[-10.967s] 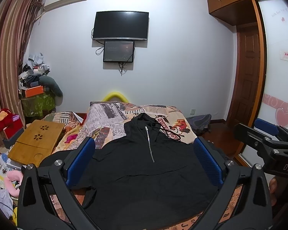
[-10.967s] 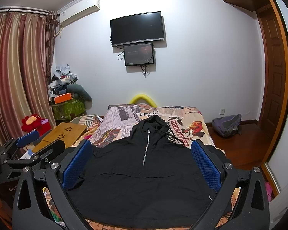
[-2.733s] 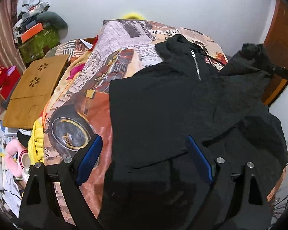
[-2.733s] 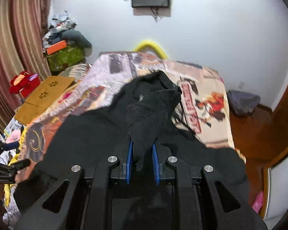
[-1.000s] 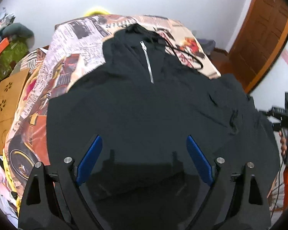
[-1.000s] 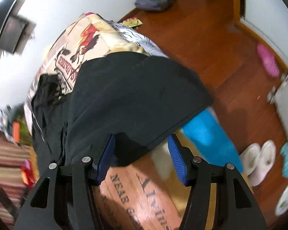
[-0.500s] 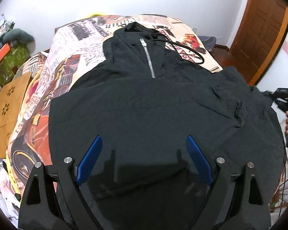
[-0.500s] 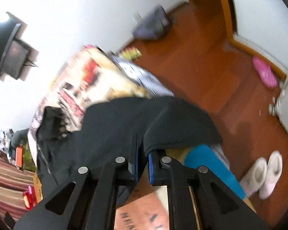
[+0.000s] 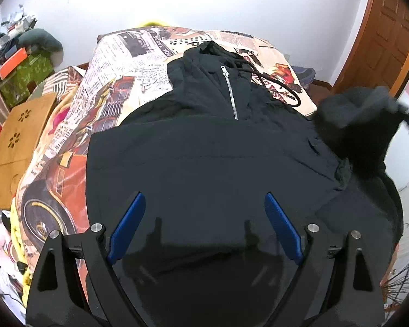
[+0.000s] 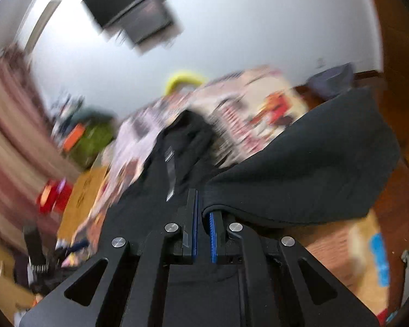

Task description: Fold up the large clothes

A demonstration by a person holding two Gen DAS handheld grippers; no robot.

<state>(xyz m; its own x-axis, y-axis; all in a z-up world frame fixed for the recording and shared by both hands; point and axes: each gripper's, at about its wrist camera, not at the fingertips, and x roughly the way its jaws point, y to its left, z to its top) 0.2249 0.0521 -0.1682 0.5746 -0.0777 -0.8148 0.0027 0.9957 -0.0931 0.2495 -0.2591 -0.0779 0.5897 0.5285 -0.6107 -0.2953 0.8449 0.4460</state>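
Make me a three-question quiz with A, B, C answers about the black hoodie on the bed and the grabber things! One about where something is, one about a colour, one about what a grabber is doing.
1. Where does the black hoodie lie?
A. On the floor
B. On the printed bedspread
C. On the wooden tray

2. What colour are the pads of the left hand-held gripper?
A. Blue
B. Red
C. Yellow

3. What is the right hand-held gripper doing?
A. Standing wide open
B. Holding a slipper
C. Pinching the hoodie's sleeve

Answers: 1 B, the hoodie is spread over the newspaper-print cover. 2 A, both pads show blue. 3 C, its jaws are shut on the lifted black cloth.
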